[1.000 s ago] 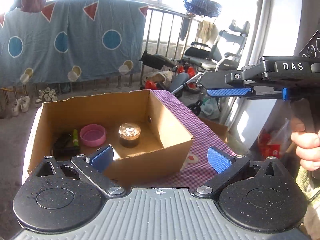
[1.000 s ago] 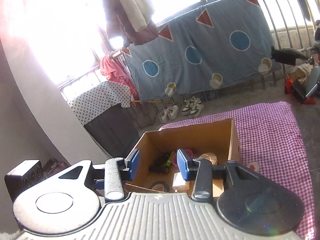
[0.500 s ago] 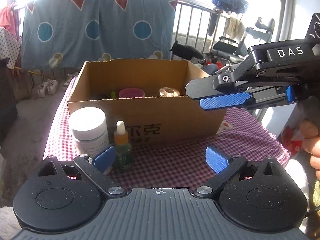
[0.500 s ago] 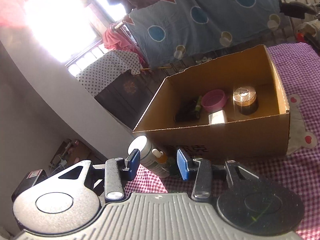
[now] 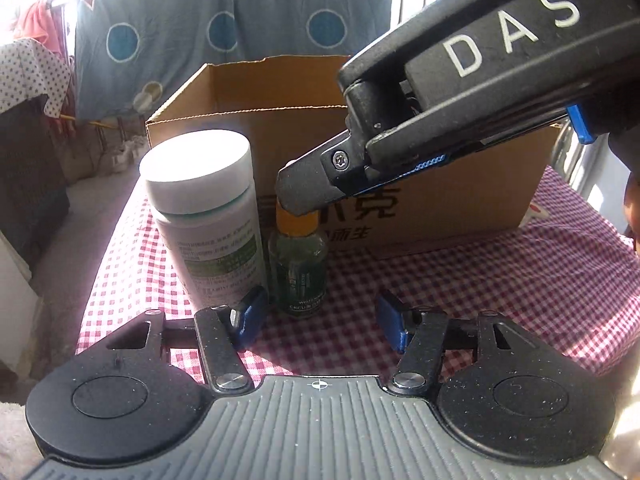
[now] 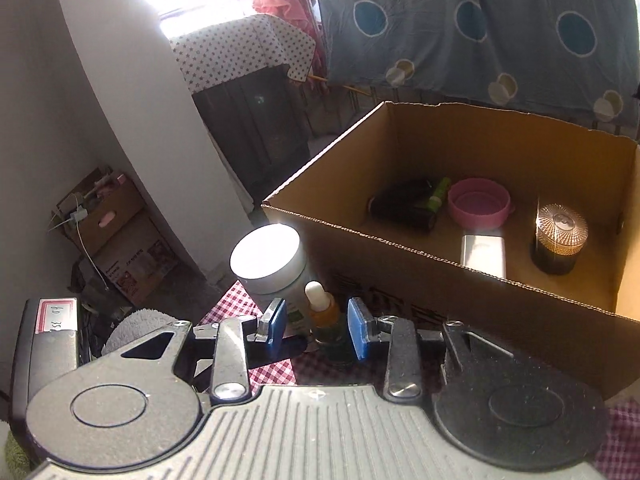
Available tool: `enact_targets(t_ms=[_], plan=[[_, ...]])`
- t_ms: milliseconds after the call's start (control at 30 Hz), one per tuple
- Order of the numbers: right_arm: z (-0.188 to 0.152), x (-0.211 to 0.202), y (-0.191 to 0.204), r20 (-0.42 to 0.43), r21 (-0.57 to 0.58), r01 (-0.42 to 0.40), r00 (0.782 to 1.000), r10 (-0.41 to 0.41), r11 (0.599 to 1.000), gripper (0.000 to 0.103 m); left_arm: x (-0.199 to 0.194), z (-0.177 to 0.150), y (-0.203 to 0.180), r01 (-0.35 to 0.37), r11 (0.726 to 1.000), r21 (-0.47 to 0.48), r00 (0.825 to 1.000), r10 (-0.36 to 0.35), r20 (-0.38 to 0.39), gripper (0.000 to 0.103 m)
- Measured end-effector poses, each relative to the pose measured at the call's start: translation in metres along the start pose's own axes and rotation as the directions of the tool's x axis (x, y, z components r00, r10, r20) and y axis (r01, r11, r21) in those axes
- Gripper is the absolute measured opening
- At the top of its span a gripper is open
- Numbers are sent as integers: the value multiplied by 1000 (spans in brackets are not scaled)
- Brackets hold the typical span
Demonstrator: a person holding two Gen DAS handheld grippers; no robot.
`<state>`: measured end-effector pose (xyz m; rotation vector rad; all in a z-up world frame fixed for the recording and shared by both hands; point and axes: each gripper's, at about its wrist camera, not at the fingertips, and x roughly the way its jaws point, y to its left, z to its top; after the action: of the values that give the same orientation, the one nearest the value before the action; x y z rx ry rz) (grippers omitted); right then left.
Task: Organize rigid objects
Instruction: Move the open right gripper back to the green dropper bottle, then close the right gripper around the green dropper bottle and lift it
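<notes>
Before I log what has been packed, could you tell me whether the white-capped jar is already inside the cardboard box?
No, the white-capped jar stands on the checked cloth outside the cardboard box, beside the small dropper bottle.

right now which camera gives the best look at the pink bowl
The right wrist view: it looks down into the cardboard box, so the pink bowl shows whole on the box floor. In the left wrist view the box's front wall hides the bowl completely.

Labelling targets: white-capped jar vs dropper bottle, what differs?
The jar is wider and taller; the dropper bottle is small and narrow. The jar has a flat white cap and pale body; the bottle has green glass, an orange collar and a dropper tip. Both stand upright before the box.
</notes>
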<state>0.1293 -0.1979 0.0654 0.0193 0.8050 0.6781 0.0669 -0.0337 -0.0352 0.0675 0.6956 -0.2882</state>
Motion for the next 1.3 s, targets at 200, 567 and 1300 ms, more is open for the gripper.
enact_targets(t_ms=[200, 567, 1300], plan=[[7, 12, 0, -21, -27, -8, 1000, 7, 1000, 24, 10, -1, 2, 0, 1000, -2, 1000, 0, 2, 57], [0, -4, -23, -40, 47, 27, 999, -25, 999, 22, 18, 1, -16, 84, 996, 34, 996, -84, 9, 54], [-17, -31, -40, -34, 129, 75, 997, -71, 989, 22, 35, 7, -41, 105, 992, 70, 994, -102, -41, 43]])
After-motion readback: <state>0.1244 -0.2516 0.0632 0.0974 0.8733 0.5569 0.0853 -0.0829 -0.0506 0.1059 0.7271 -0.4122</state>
